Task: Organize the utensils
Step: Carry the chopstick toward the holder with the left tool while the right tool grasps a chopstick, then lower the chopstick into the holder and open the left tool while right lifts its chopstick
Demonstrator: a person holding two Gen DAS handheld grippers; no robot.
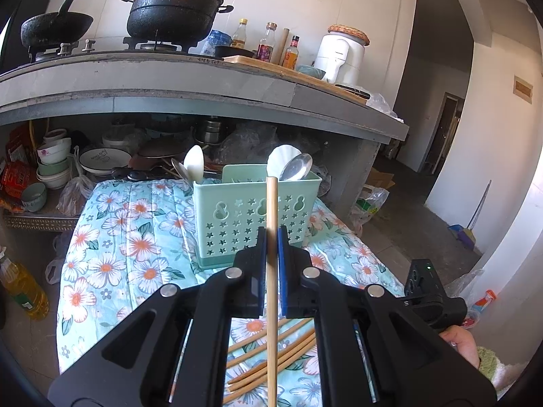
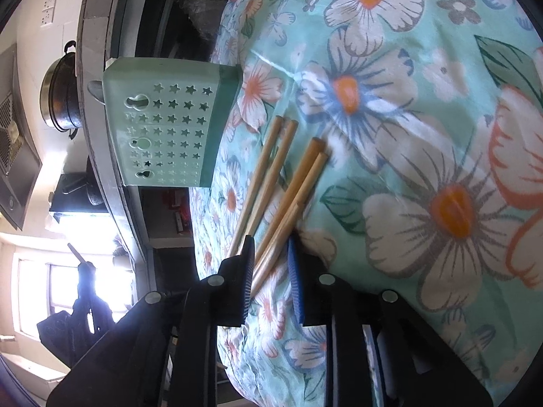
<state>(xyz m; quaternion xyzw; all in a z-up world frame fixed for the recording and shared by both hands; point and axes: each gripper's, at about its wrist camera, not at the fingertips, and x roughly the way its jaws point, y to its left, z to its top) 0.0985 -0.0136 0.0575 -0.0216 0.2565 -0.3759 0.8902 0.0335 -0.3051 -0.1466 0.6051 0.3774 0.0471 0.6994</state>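
My left gripper (image 1: 271,237) is shut on a single wooden chopstick (image 1: 271,210), held upright in front of the mint-green utensil basket (image 1: 237,217). The basket holds white and metal spoons (image 1: 288,166). Several more chopsticks (image 1: 271,356) lie on the floral cloth below the gripper. In the right wrist view, my right gripper (image 2: 269,251) is open, its jaws on either side of the near ends of the chopsticks (image 2: 288,190) on the cloth. The basket (image 2: 166,125) stands beyond them.
The floral cloth (image 1: 118,244) covers a small table. Behind it is a concrete counter (image 1: 203,91) with pots, bottles and a white appliance, and bowls and plates (image 1: 54,166) underneath. An oil bottle (image 1: 23,288) stands on the floor at left.
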